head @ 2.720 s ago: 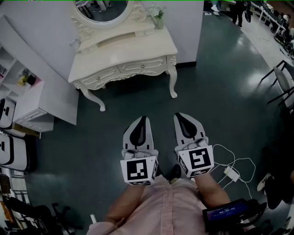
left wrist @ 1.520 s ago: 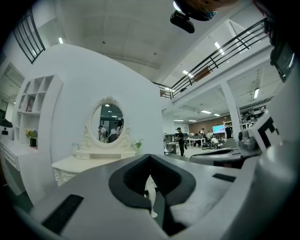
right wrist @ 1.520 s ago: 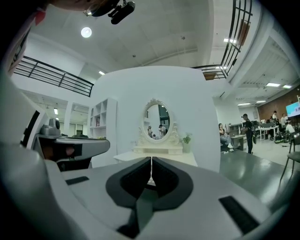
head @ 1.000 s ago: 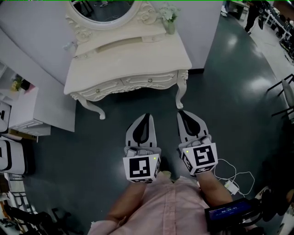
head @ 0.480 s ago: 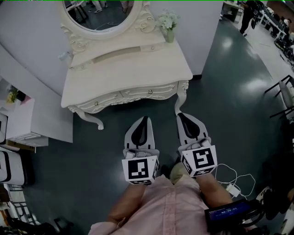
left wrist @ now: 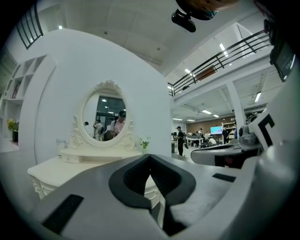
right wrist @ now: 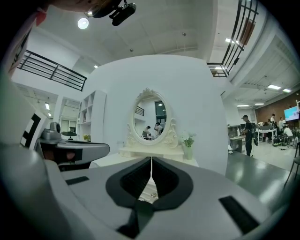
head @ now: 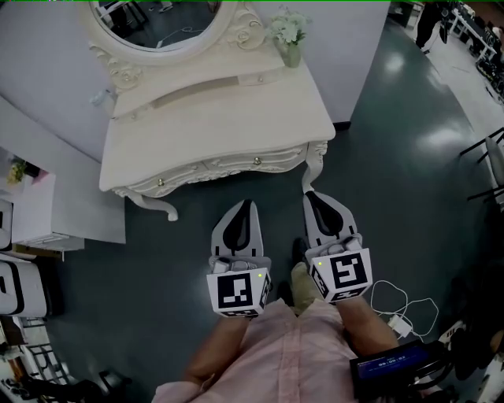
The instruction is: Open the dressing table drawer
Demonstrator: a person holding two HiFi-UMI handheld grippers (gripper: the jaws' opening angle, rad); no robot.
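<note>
Both pairs of jaws are pressed together and hold nothing. The left gripper (head: 248,205) and the right gripper (head: 310,197) point side by side, close to level, at the front of the dressing table (head: 220,118).

Ahead of both pairs of jaws, and apart from them, runs the drawer front (head: 236,165). Its long axis lies crosswise to the way the jaws point. It carries two small round knobs. The nearer knob (head: 256,160) sits almost straight ahead of the left jaws, and ahead and a little to the left of the right jaws. The right gripper view shows this knob (right wrist: 152,194) just under the line where those jaws meet. The farther knob (head: 161,182) lies well off to the left of both.

The curved front leg (head: 311,169) stands just ahead of the right jaws, closer to them than the drawer is. By my reading neither hand is clearly nearer to that knob, and the jaws must part before they can take it.

The drawer is shut, flush with the carved cream apron under the tabletop. Beyond it an oval mirror (head: 161,20) stands at the back, with a small vase of flowers (head: 289,35) to its right.
</note>
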